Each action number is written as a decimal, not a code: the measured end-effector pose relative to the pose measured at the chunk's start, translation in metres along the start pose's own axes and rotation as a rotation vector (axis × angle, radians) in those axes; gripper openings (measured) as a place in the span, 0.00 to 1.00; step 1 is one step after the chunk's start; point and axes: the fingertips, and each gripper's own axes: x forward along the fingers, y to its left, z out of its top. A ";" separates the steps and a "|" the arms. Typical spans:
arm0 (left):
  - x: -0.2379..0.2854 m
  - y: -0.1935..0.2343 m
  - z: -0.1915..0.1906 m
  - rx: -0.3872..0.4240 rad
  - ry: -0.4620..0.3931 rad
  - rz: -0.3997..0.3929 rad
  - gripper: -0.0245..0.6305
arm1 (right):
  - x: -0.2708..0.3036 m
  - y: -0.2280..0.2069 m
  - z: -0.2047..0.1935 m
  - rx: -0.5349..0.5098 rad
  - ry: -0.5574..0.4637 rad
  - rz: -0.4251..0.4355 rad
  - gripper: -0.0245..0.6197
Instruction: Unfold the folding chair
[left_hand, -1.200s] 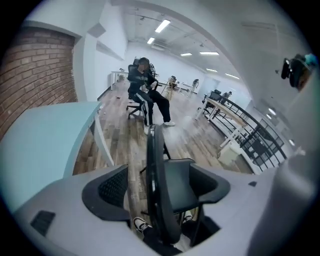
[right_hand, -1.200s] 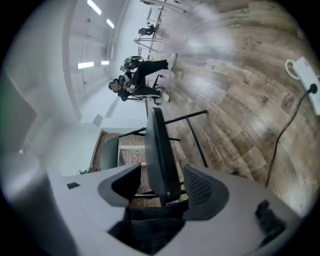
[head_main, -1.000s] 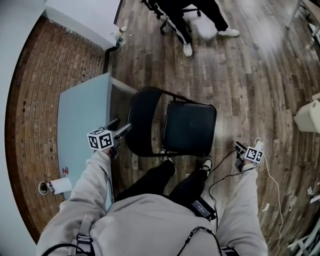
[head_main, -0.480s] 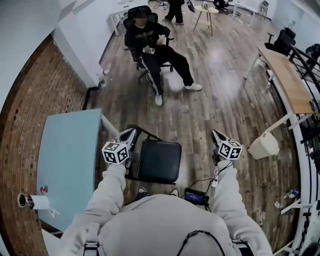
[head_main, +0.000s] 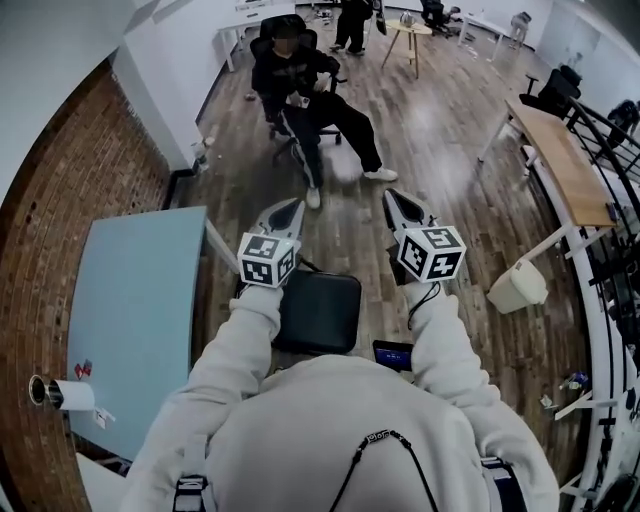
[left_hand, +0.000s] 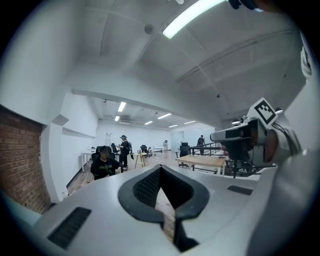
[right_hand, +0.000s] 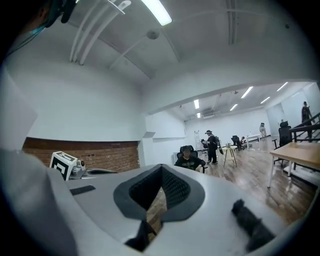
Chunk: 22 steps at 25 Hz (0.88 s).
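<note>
The black folding chair (head_main: 318, 310) stands unfolded on the wood floor right in front of me, its seat flat and partly hidden under my arms. Both grippers are raised well above it, side by side and pointing level into the room. My left gripper (head_main: 287, 208) is shut and holds nothing; in the left gripper view its jaws (left_hand: 161, 171) meet with only the room beyond. My right gripper (head_main: 397, 200) is shut and holds nothing as well, as the right gripper view (right_hand: 160, 169) shows. Neither touches the chair.
A light blue table (head_main: 130, 310) stands at my left against a brick wall, a paper roll (head_main: 65, 393) by its near corner. A person sits on an office chair (head_main: 300, 85) ahead. A white bin (head_main: 518, 285) and a wooden desk (head_main: 560, 160) are to the right. A small device (head_main: 392, 353) lies at my feet.
Both grippers have risen from beside the chair to in front of me and have shut. My head has lifted, so more of the room shows.
</note>
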 end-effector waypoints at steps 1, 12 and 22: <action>0.002 -0.003 0.009 -0.006 -0.016 -0.002 0.04 | 0.002 0.004 0.004 0.002 -0.006 -0.002 0.05; -0.009 -0.008 0.046 0.036 -0.096 -0.047 0.04 | 0.014 0.025 -0.018 -0.001 0.066 -0.011 0.05; 0.006 -0.043 0.049 0.060 -0.100 -0.084 0.04 | -0.008 0.000 -0.016 -0.015 0.078 0.002 0.05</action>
